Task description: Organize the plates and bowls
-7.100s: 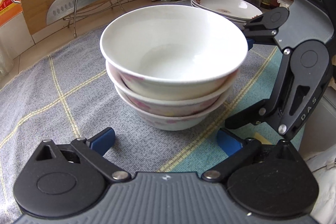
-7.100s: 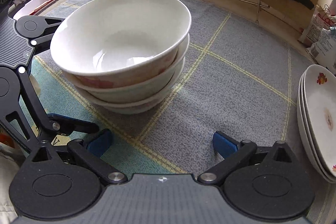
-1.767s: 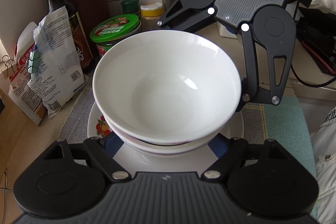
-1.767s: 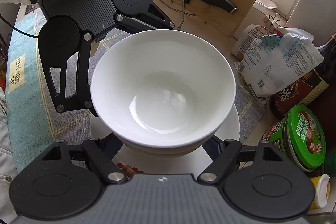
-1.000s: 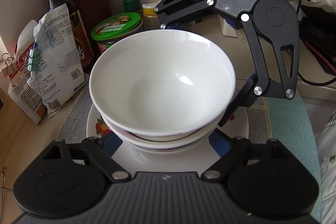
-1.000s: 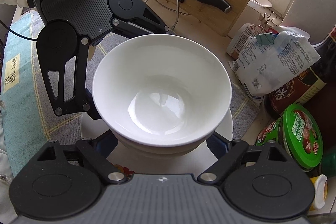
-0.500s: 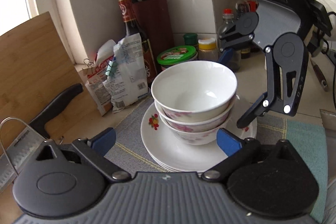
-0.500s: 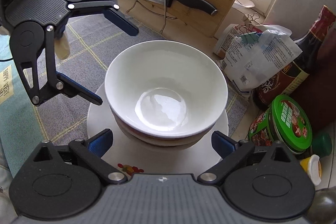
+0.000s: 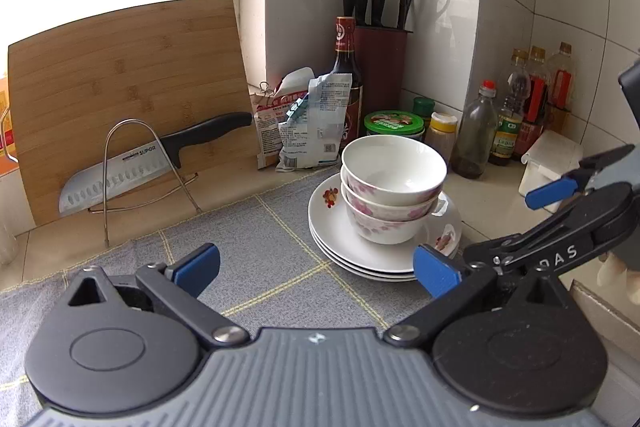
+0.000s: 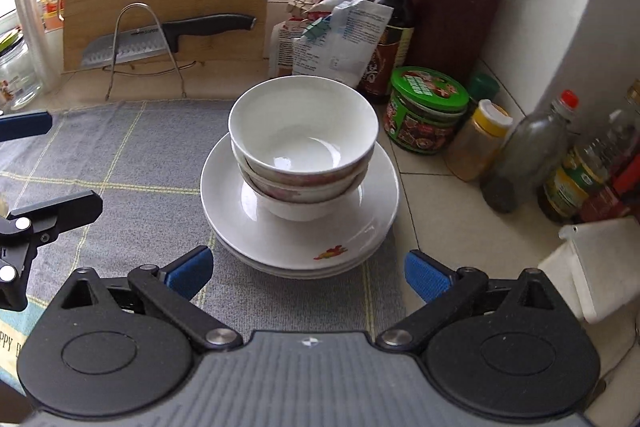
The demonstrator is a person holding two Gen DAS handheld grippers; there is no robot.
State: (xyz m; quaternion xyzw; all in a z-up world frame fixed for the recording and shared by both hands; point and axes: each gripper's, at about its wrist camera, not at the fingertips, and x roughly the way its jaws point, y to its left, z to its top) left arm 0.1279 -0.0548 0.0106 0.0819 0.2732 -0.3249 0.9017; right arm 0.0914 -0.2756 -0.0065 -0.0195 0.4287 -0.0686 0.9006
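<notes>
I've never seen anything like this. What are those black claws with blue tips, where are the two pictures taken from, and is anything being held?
There is no robot here: a person holds one hand tool in each hand, each with two jaws tipped in blue. A camera rides on each tool and looks forward along it, so one picture is from the left gripper and the other from the right gripper. On the grey cloth stand stacked plates with three nested bowls on top. Behind are a cutting board, a knife, bottles and jars. Nothing is held: both sets of jaws have just been opening and stand wide, with nothing between them.
</notes>
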